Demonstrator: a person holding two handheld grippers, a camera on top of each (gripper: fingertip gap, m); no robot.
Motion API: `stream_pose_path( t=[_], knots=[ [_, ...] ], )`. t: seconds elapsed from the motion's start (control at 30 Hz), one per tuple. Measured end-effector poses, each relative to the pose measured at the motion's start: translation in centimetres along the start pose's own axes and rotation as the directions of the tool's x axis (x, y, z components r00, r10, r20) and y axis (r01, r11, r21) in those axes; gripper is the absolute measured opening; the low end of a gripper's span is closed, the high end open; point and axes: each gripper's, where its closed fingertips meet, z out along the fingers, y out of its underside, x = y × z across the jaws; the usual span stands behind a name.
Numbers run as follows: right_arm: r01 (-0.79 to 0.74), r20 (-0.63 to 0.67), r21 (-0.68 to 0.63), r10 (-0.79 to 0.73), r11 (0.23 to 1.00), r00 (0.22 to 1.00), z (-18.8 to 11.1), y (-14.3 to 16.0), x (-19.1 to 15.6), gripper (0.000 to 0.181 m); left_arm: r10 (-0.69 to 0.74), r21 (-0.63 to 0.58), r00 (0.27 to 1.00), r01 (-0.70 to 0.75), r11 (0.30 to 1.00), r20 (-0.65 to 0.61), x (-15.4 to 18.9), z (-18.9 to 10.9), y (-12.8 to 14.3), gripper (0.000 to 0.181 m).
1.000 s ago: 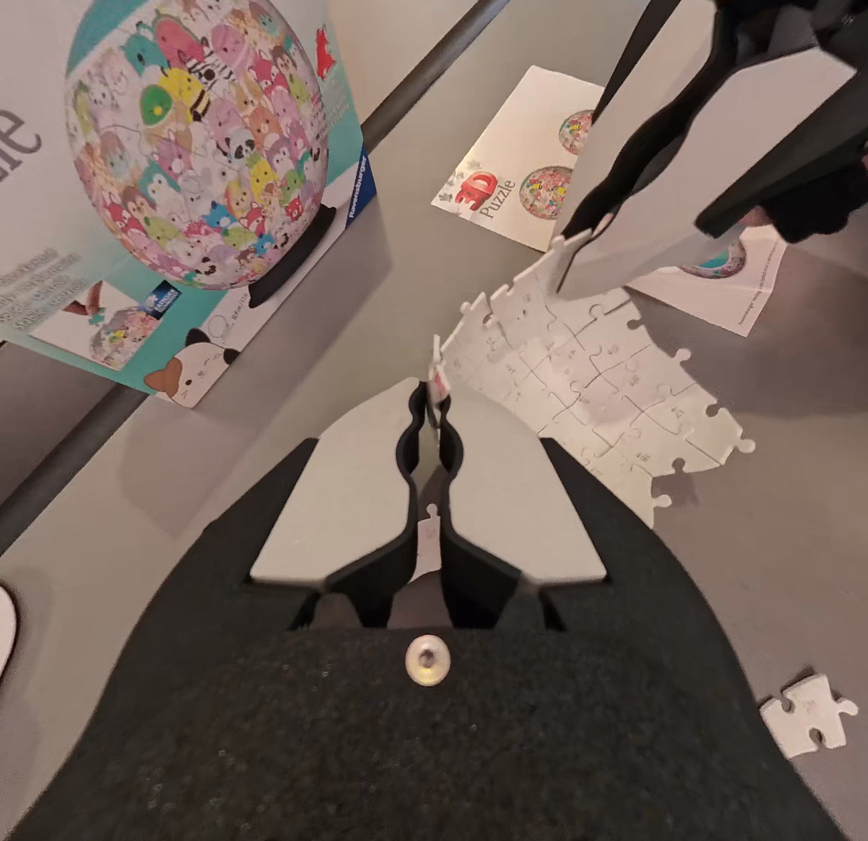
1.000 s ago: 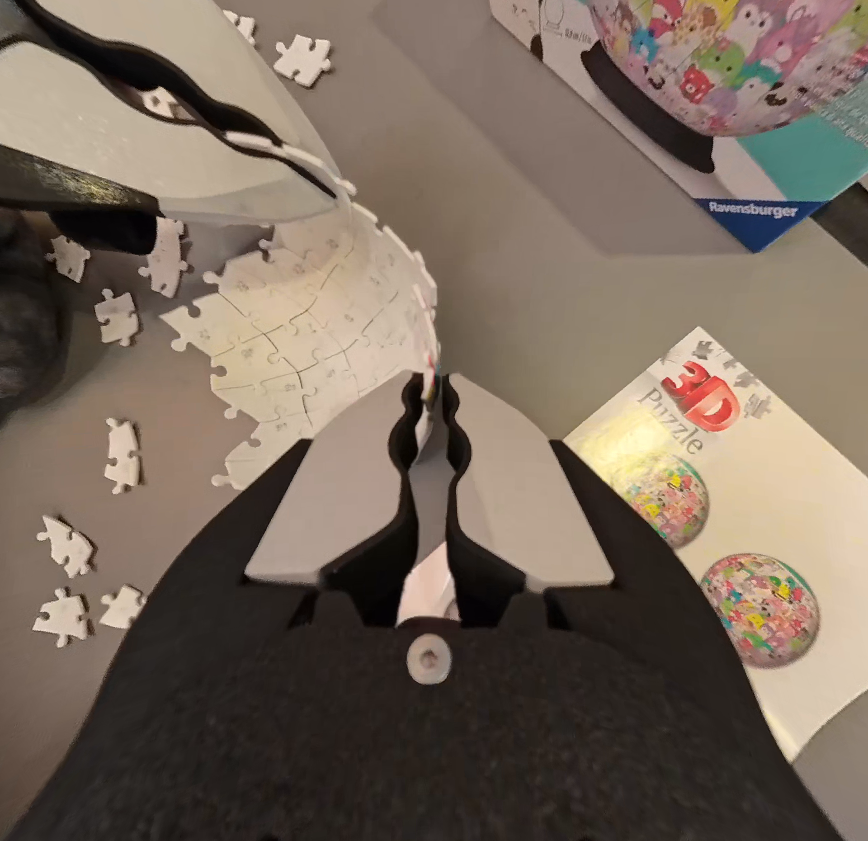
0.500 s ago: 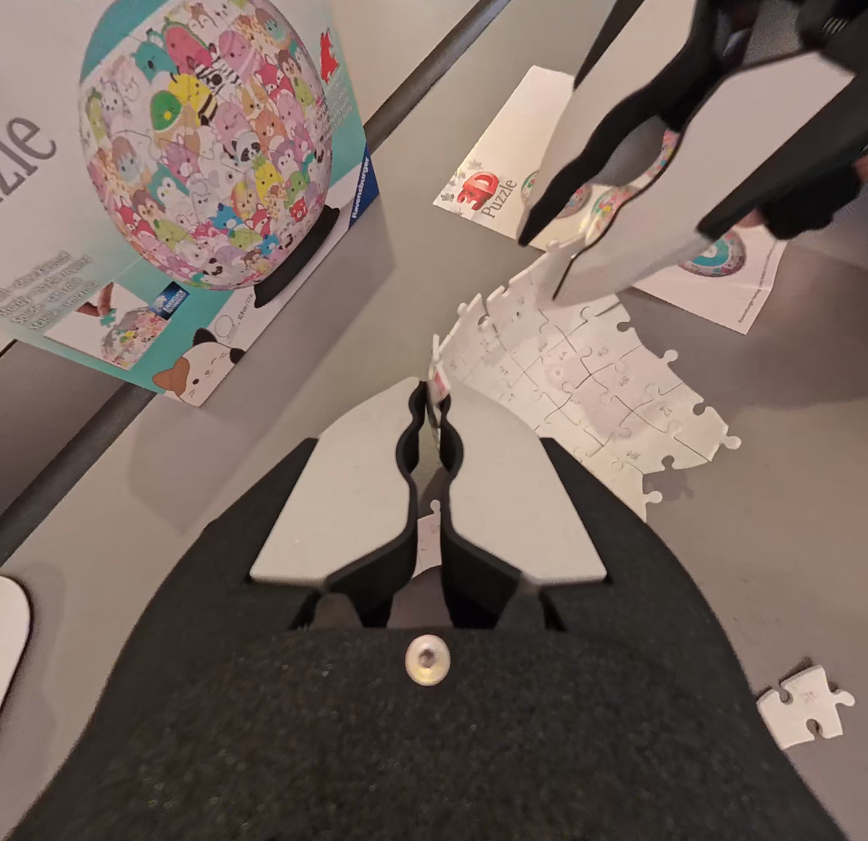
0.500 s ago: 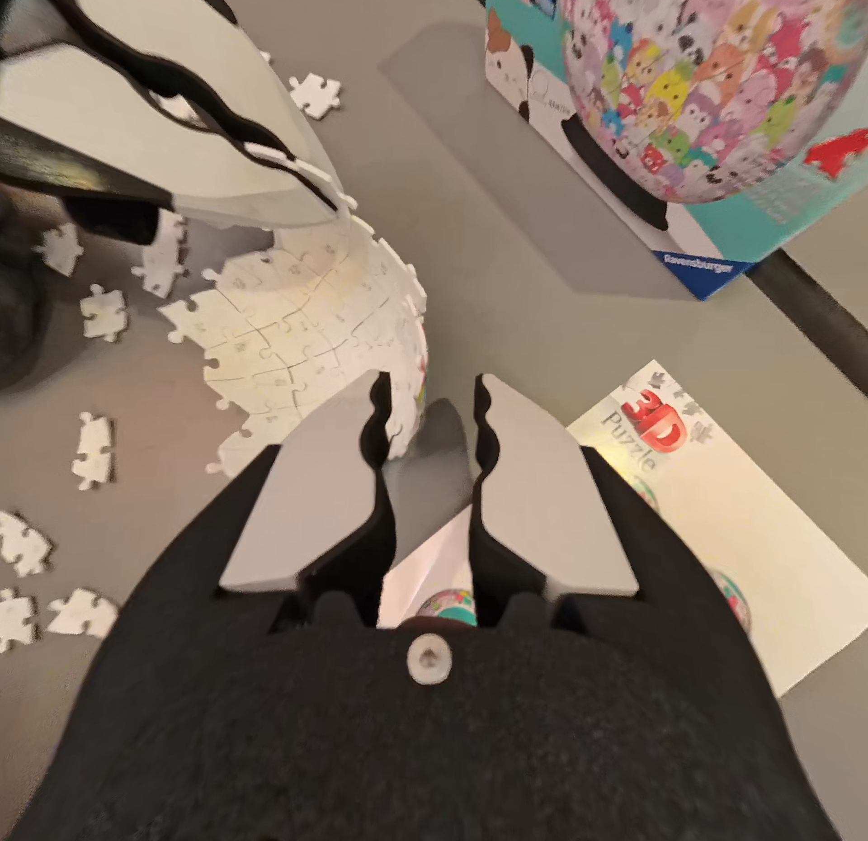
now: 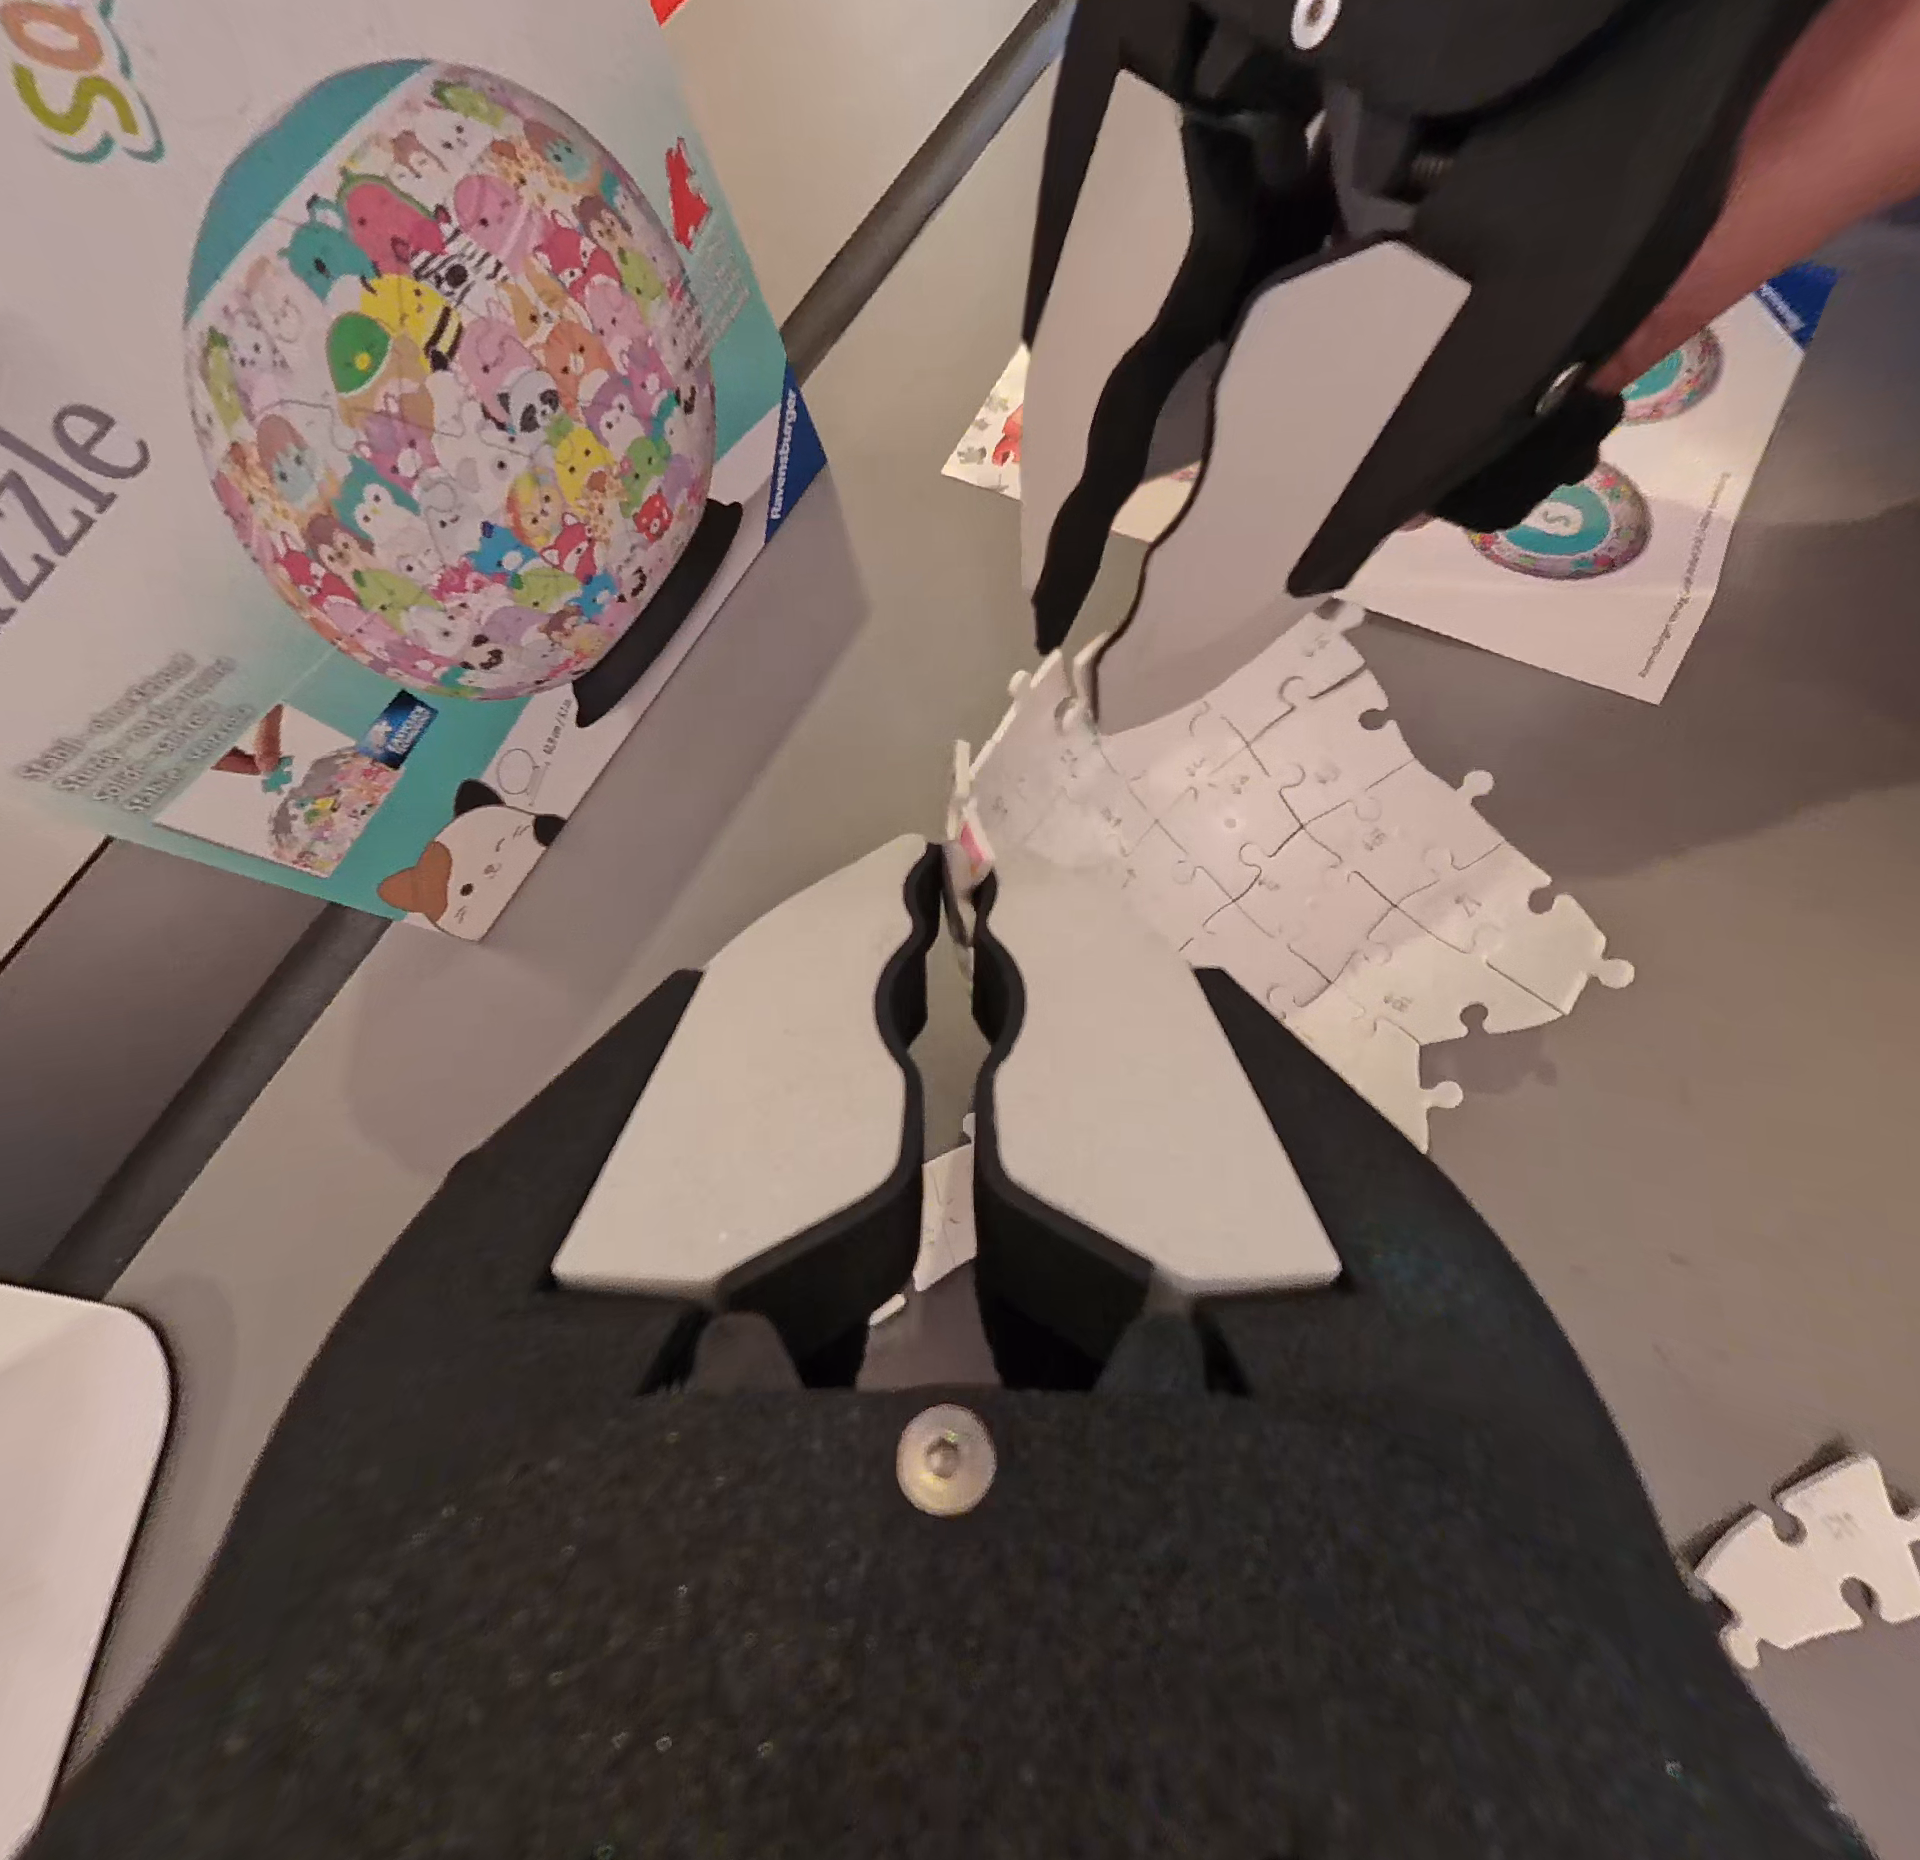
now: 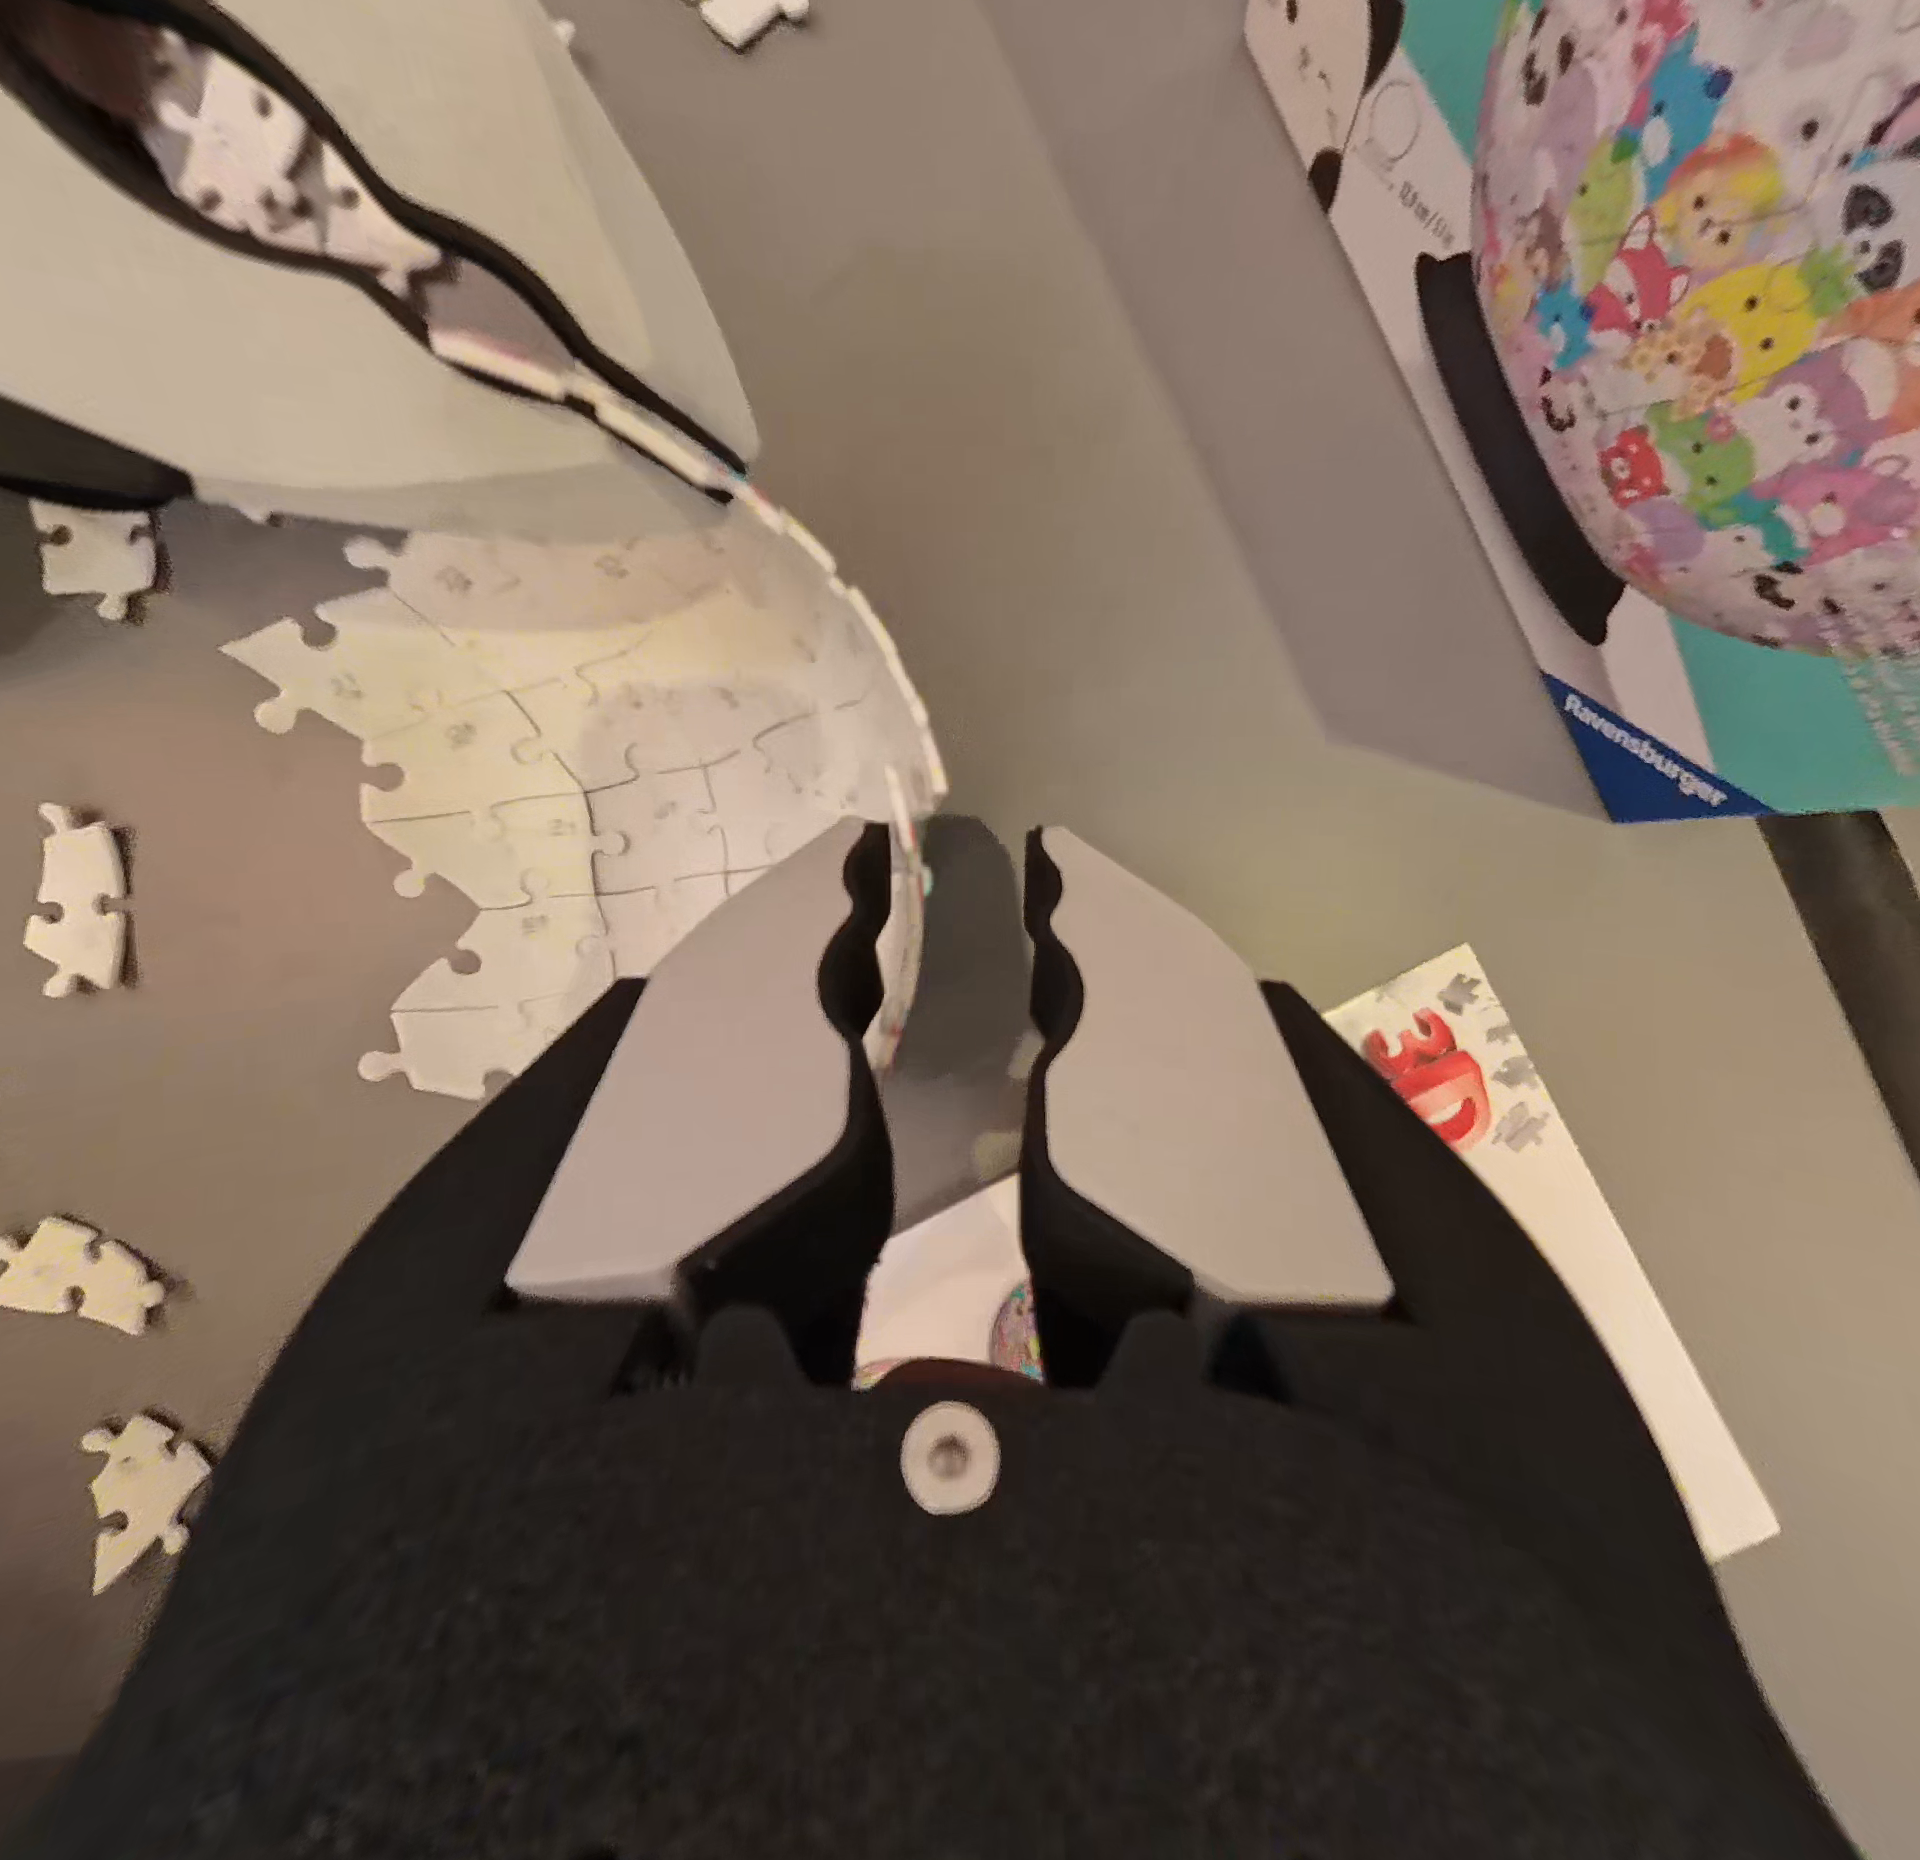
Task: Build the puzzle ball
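The part-built puzzle ball (image 5: 1299,854) is a curved white shell of joined pieces, resting inner side up on the grey table; it also shows in the right wrist view (image 6: 623,750). My left gripper (image 5: 961,875) is shut on the shell's near rim, and it shows at top left in the right wrist view (image 6: 727,480). My right gripper (image 6: 956,854) is open, with the shell's rim just inside its left finger (image 6: 727,1031). In the left wrist view the right gripper (image 5: 1070,657) stands steeply over the shell's far rim.
The puzzle box (image 5: 447,408) stands at the left, at the right in the right wrist view (image 6: 1662,356). An instruction sheet (image 5: 1558,522) lies behind the shell. Loose white pieces (image 6: 78,906) lie scattered beside the shell, one (image 5: 1818,1561) near my left gripper. A white object (image 5: 62,1447) sits at the left edge. The gap from one gripper's tips to the other's is roughly 6 cm.
My right gripper opened and let go of the shell's rim, drew back, then came in again open beside the rim. My left gripper stayed shut on the shell.
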Motion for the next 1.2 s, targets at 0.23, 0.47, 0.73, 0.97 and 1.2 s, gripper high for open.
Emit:
stream_pose_path(
  t=[0.23, 0.47, 0.73, 0.97, 1.2],
  knots=[
    [0.037, 0.05, -0.013, -0.037, 0.999, 0.998, 0.31, -0.43, -0.6, 0.006, 0.006, 0.0, 1.0, -0.006, 1.0, 0.0, 0.02, -0.06, -0.09, 0.002],
    [0.033, 0.084, -0.006, -0.032, 0.999, 0.996, 0.1, -0.58, -0.59, 0.004, 0.013, 0.012, 1.0, -0.013, 1.0, -0.012, 0.13, -0.25, -0.26, 0.003],
    [0.073, 0.107, -0.075, -0.064, 0.995, 0.992, 0.03, -0.21, -0.64, 0.004, 0.02, 0.012, 1.0, -0.019, 1.0, -0.016, 0.22, -0.08, -0.19, 0.002],
    [0.068, 0.119, -0.089, -0.057, 0.994, 0.991, 0.1, -0.22, -0.58, 0.004, 0.019, 0.015, 1.0, -0.019, 1.0, -0.019, 0.22, -0.07, -0.17, 0.002],
    [0.071, 0.12, -0.096, -0.059, 0.993, 0.991, 0.13, -0.23, -0.52, 0.003, 0.025, 0.011, 0.999, -0.025, 1.0, -0.025, 0.17, -0.07, -0.03, 0.003]
  ],
)
